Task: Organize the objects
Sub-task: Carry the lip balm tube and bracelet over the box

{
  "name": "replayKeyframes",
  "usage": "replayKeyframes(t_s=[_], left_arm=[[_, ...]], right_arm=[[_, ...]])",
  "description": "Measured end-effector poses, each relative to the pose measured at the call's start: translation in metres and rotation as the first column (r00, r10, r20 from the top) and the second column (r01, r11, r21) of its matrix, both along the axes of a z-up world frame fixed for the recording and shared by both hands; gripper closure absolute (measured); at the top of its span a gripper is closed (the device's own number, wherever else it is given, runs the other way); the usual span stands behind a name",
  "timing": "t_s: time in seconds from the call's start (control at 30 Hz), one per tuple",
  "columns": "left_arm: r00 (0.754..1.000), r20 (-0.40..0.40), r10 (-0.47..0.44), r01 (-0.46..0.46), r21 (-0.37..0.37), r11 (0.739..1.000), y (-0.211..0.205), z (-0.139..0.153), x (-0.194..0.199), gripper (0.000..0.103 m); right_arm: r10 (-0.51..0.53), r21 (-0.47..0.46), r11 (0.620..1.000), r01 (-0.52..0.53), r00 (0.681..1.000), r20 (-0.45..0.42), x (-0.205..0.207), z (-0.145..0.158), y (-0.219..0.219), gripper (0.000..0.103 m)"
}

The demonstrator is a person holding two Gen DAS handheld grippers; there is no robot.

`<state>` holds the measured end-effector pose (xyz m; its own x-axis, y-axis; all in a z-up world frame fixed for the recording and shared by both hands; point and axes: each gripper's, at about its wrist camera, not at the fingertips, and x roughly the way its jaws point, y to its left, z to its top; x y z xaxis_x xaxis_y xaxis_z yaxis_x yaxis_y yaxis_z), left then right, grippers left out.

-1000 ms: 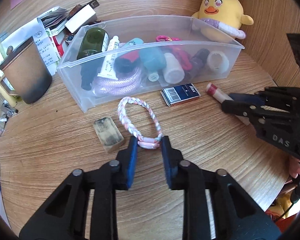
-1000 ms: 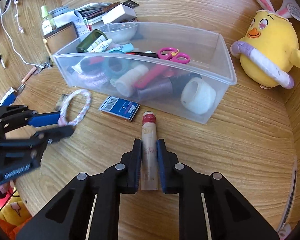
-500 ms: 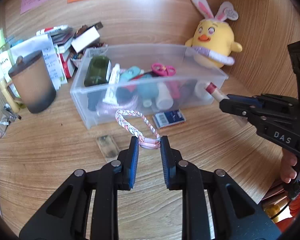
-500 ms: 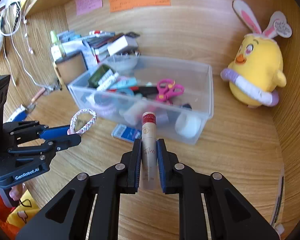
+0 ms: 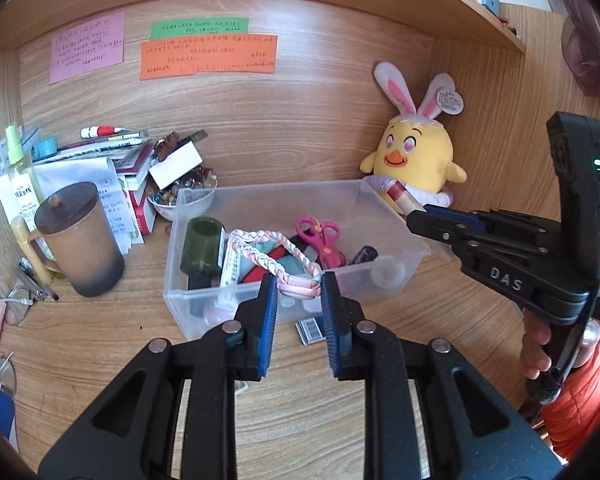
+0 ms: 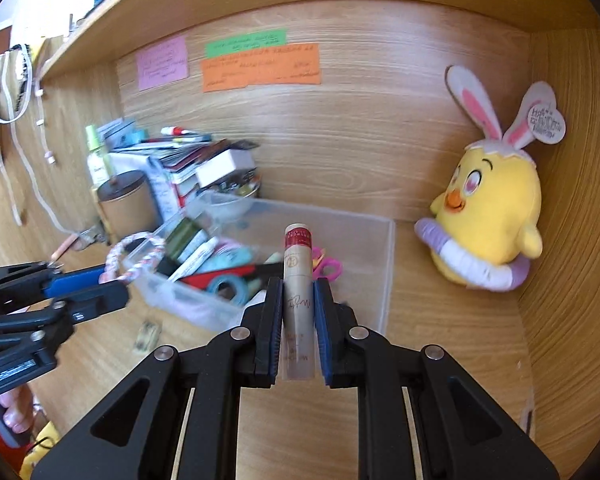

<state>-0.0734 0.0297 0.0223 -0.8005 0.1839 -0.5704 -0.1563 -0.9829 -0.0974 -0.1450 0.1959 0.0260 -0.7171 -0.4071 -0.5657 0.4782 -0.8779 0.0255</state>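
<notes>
Left tongs (image 5: 298, 284) pinch a pink-and-white braided cord loop (image 5: 266, 250); right tongs (image 6: 298, 296) clamp a beige cosmetic tube with red cap (image 6: 298, 280). Both hang above the clear plastic bin (image 5: 180, 300), already well filled. A blue barcoded card (image 5: 311, 329) remains on the wooden worktop (image 5: 100, 340).
</notes>
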Motion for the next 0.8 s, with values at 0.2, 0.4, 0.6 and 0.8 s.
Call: replayKeyframes(t_s=[0.2, 0.4, 0.6, 0.8], left_arm=[[1.000, 0.009, 0.009, -0.009, 0.005, 1.000, -0.001, 0.004, -0.020, 0.081], [0.998, 0.053, 0.018, -0.018, 0.001, 1.000, 0.001, -0.006, -0.047, 0.081], [0.989, 0.147, 0.009, -0.014, 0.034, 0.999, -0.006, -0.025, -0.075, 0.081], [0.983, 0.184, 0.016, -0.024, 0.042, 0.999, -0.008, -0.037, -0.089, 0.081]], right_arm=[[-0.012, -0.024, 1.000, 0.012, 1.000, 0.016, -0.027, 0.004, -0.005, 0.089], [-0.027, 0.012, 1.000, 0.026, 0.999, 0.039, -0.052, -0.009, -0.019, 0.089], [-0.024, 0.039, 0.999, 0.020, 0.995, 0.097, -0.068, -0.031, -0.030, 0.089], [-0.015, 0.063, 0.998, 0.006, 0.990, 0.137, -0.077, -0.046, -0.037, 0.089]])
